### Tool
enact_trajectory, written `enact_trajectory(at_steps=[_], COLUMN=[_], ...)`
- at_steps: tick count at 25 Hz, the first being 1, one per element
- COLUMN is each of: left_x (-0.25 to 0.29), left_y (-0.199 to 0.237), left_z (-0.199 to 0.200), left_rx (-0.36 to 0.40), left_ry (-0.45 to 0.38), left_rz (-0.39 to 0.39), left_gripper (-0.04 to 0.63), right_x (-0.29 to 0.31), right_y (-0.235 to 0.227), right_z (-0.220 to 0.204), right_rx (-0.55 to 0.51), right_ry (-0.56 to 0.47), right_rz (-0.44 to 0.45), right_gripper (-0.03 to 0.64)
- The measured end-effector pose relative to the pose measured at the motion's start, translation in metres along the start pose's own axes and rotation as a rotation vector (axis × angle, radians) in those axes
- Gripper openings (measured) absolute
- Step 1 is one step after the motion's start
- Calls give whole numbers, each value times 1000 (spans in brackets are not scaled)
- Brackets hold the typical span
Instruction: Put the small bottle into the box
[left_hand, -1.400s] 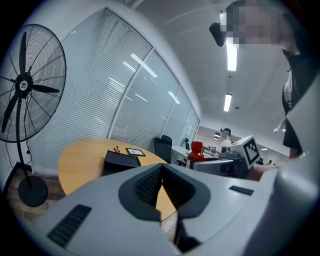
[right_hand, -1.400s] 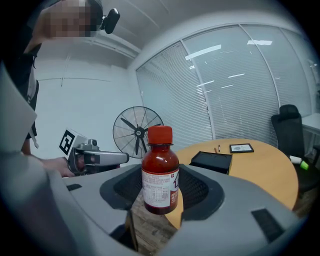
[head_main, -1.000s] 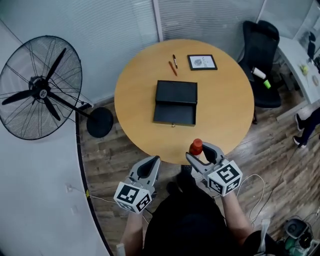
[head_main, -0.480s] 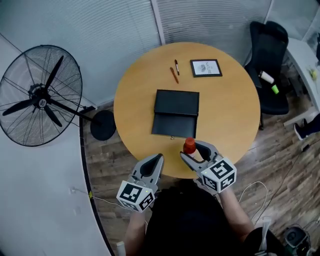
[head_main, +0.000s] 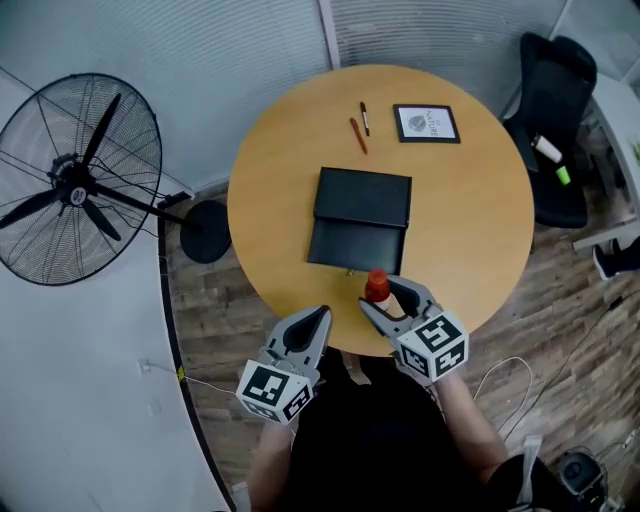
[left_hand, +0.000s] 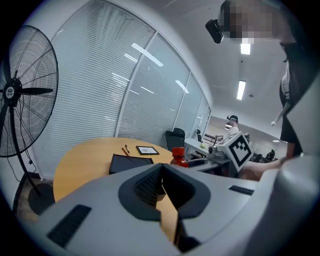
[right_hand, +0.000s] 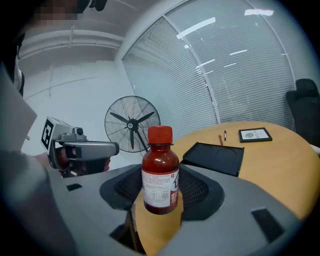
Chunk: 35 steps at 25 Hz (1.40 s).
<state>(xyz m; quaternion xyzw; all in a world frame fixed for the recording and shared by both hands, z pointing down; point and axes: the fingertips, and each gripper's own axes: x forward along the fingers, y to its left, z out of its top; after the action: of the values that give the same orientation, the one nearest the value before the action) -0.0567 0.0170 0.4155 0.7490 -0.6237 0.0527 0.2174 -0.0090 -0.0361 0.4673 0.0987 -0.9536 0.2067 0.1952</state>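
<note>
My right gripper (head_main: 390, 303) (right_hand: 161, 187) is shut on a small dark-red bottle (right_hand: 160, 171) (head_main: 377, 288) with a red cap and a white label. It holds the bottle upright above the near edge of the round wooden table (head_main: 470, 210). The black box (head_main: 362, 221) (right_hand: 215, 157) lies open in the table's middle, lid folded back, just beyond the bottle. My left gripper (head_main: 305, 329) (left_hand: 162, 187) is shut with nothing in it, hanging off the table's near edge to the left of the bottle. From the left gripper view the bottle (left_hand: 178, 157) shows beside the right gripper.
Two pens (head_main: 360, 127) and a small framed card (head_main: 427, 123) lie at the table's far side. A large standing fan (head_main: 75, 180) is on the floor to the left. A black office chair (head_main: 556, 100) stands at the right.
My right gripper has carried the bottle from beyond the table's near edge to over the edge, closer to the box. The left gripper has hardly moved.
</note>
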Motion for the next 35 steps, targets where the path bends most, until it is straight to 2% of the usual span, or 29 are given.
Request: enact_trajectory(at_steps=[4, 9, 16, 20, 27, 31, 35], left_x=[12, 29, 49, 57, 62, 62, 61], left_y=[20, 44, 79, 96, 125, 131, 138], left_z=[-3, -3, -3, -7, -18, -22, -26], left_rx=[-11, -14, -10, 9, 5, 17, 23], left_ry=[18, 45, 79, 113, 167, 189, 206], left_rz=[-43, -142, -274, -336, -396, -429, -448], left_gripper=[-3, -3, -3, -3, -3, -3, -3], right_x=[22, 49, 87, 109, 150, 163, 173], right_y=[-7, -16, -41, -53, -69, -86, -97], right_z=[-2, -2, -9, -18, -39, -53, -68], right_rx=[-24, -47, -203, -230, -253, -239, -232], right_ry=[38, 94, 225, 282, 358, 382, 417], right_rz=[-58, -126, -275, -316, -378, -437, -459], right_gripper=[227, 227, 227, 227, 227, 227, 228])
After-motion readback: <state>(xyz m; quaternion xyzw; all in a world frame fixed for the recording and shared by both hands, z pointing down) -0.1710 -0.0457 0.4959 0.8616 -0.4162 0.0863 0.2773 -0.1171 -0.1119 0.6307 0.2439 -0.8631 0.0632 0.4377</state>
